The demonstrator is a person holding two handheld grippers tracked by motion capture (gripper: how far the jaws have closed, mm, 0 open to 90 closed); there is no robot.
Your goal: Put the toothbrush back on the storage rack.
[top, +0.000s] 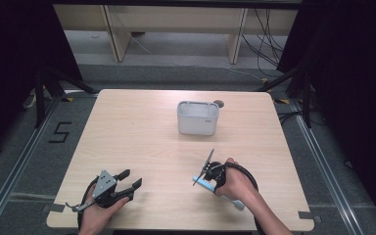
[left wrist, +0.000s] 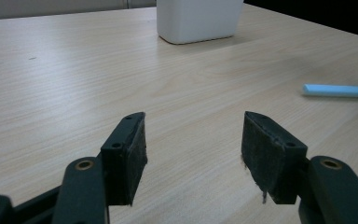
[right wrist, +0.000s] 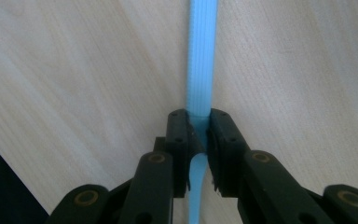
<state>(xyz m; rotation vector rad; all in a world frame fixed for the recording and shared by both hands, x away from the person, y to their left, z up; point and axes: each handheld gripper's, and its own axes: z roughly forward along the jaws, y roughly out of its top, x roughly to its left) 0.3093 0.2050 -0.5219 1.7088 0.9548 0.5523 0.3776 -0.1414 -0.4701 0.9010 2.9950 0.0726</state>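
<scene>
A long, flat, light blue ribbed strip lies on the wooden table near its front right. My right gripper points down at the strip. In the right gripper view the gripper is shut on the strip, which runs on ahead between the pads over the wood. My left gripper rests at the front left, and its jaws stand wide apart with nothing between them. The left gripper view shows one end of the blue strip far to the right.
A white rectangular container stands upright past the middle of the table, also seen from the left gripper. A small dark round object sits just behind it. Dark stands and cables flank the table.
</scene>
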